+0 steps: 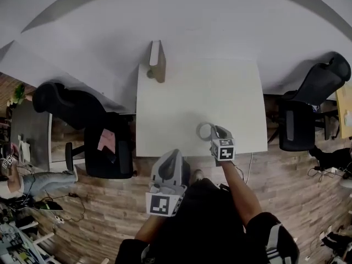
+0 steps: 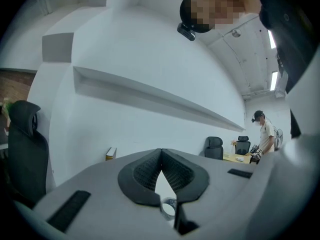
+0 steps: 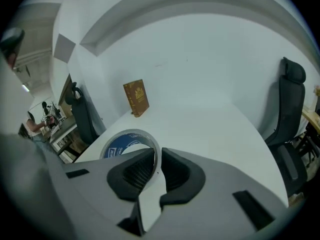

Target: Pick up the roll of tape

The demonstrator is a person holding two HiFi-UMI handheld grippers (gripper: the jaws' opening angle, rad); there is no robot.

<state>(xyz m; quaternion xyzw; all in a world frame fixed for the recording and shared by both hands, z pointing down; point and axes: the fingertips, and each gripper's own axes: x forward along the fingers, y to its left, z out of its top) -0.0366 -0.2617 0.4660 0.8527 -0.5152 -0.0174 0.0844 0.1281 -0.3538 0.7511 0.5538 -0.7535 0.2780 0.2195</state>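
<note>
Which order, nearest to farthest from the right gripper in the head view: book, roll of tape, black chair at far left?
1. roll of tape: clamped in the right gripper.
2. book: standing at the table's far left corner.
3. black chair: off the table, far left.

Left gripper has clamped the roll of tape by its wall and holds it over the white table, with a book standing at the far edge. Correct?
Wrong gripper. The right gripper view shows the right gripper clamped on the wall of the roll of tape; the left gripper is shut on nothing. The white table and book are as stated.
</note>
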